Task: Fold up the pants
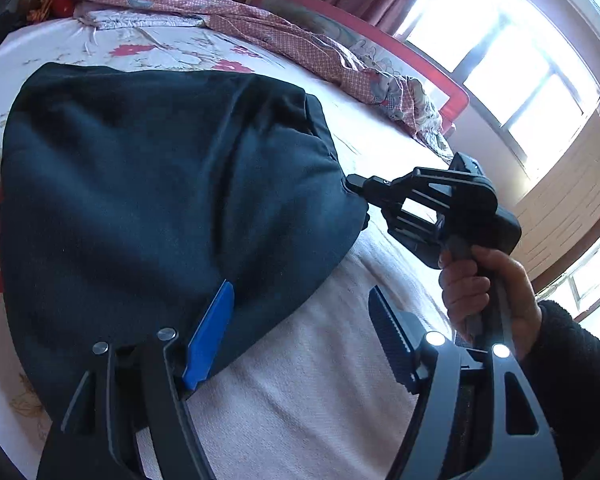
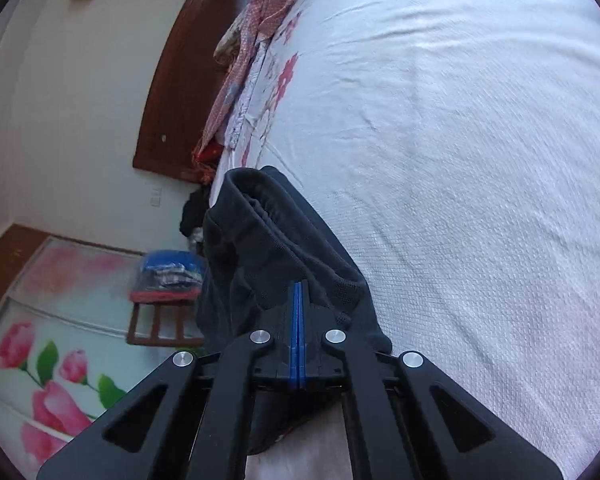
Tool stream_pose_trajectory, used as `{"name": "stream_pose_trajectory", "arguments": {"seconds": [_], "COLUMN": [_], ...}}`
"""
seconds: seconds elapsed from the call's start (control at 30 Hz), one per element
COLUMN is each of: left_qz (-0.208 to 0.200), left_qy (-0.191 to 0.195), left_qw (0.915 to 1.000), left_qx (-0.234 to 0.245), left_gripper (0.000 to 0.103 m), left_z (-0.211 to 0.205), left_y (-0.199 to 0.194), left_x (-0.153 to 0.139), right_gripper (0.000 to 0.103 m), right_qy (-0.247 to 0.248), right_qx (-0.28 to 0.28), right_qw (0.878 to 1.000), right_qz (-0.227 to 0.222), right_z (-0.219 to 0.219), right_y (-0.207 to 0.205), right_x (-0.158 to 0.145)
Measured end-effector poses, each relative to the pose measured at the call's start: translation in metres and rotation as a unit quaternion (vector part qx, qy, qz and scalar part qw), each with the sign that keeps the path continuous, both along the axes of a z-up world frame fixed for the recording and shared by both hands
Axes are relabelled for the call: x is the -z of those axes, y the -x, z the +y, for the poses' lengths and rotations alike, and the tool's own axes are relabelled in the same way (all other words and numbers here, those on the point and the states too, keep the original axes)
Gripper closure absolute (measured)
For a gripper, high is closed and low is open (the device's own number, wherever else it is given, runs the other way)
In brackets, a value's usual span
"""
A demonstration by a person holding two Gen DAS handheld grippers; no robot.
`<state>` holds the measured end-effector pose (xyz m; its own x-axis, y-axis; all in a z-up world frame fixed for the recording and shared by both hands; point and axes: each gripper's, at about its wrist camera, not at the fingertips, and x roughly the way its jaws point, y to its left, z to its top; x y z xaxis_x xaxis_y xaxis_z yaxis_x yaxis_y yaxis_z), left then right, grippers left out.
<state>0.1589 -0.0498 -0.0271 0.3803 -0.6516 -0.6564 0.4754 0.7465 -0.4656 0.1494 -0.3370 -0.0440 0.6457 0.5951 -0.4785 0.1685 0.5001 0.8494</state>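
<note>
Right claw pinching the pants, left claw spread wide

Your right gripper point(image 2: 298, 292) clamps the dark pants point(image 1: 160, 184) at their edge on the bed point(image 1: 320, 380); your left gripper point(image 1: 300, 320) gapes, one finger against the cloth. Pull now and the unheld side may drag, bunching the fold.

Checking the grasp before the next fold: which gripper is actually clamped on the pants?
The right gripper, pads shut on the pants; the left gripper is open.
</note>
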Motion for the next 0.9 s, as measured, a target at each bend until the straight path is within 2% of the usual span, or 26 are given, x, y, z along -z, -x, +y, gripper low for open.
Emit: {"name": "stream_pose_trajectory", "arguments": {"seconds": [0.03,0.07,0.17,0.2,0.23,0.27,0.3,0.37,0.47,0.57,0.6,0.67,0.73,0.77,0.83,0.9], "left_qz": [-0.008,-0.013,-0.017,-0.011,-0.006,-0.008,-0.018,-0.029,-0.029,-0.038,-0.04,-0.039,-0.038,-0.041,-0.045,-0.045], "left_qy": [-0.018,-0.028,-0.025,-0.021,-0.021,-0.024,-0.03,-0.028,-0.012,-0.016,-0.017,-0.015,-0.013,-0.016,-0.02,-0.029], "left_qw": [0.9998,0.9995,0.9996,0.9997,0.9998,0.9997,0.9994,0.9992,0.9995,0.9991,0.999,0.9991,0.9992,0.999,0.9988,0.9985], "left_qx": [0.008,0.012,0.004,0.004,0.003,0.003,0.004,-0.002,-0.01,-0.009,-0.007,-0.006,-0.003,-0.001,-0.003,-0.014], "left_gripper": [0.033,0.033,0.033,0.033,0.033,0.033,0.033,0.032,0.032,0.031,0.031,0.031,0.031,0.031,0.031,0.031], "left_z": [-0.003,-0.004,0.004,0.005,0.005,0.001,-0.001,-0.002,0.001,-0.001,-0.001,-0.001,0.0,0.0,0.001,0.004], "left_y": [-0.001,-0.002,-0.002,-0.003,-0.003,-0.001,0.003,0.008,0.009,0.012,0.014,0.014,0.014,0.016,0.015,0.017], "left_x": [-0.002,-0.006,-0.017,-0.016,-0.012,-0.006,-0.004,-0.002,0.001,0.001,0.001,0.0,-0.001,-0.002,-0.007,-0.015], "right_gripper": [0.102,0.101,0.101,0.098,0.087,0.067,0.062,0.062,0.062,0.062,0.062,0.066,0.066,0.066,0.066,0.066], "right_qy": [0.024,0.039,0.045,0.038,0.006,-0.001,0.02,0.054,0.061,0.087,0.097,0.063,0.034,0.025,0.038,0.015], "right_qx": [-0.008,-0.004,-0.019,-0.05,-0.102,-0.145,-0.187,-0.259,-0.328,-0.339,-0.326,-0.296,-0.265,-0.262,-0.246,-0.213], "right_qw": [1.0,0.999,0.998,0.997,0.993,0.988,0.982,0.964,0.942,0.935,0.938,0.949,0.961,0.963,0.968,0.977], "right_qz": [0.003,0.009,-0.045,-0.052,-0.055,-0.044,-0.034,-0.023,0.016,0.049,0.068,0.087,0.069,0.053,0.034,0.024], "right_z": [0.005,0.006,0.024,0.04,0.061,0.085,0.113,0.168,0.226,0.244,0.241,0.227,0.208,0.196,0.167,0.129], "right_y": [-0.004,-0.005,-0.016,-0.031,-0.053,-0.073,-0.093,-0.124,-0.154,-0.164,-0.169,-0.179,-0.175,-0.168,-0.152,-0.124], "right_x": [-0.013,-0.025,-0.073,-0.083,-0.087,-0.088,-0.089,-0.083,-0.062,-0.035,-0.023,-0.011,-0.024,-0.033,-0.054,-0.065]}}
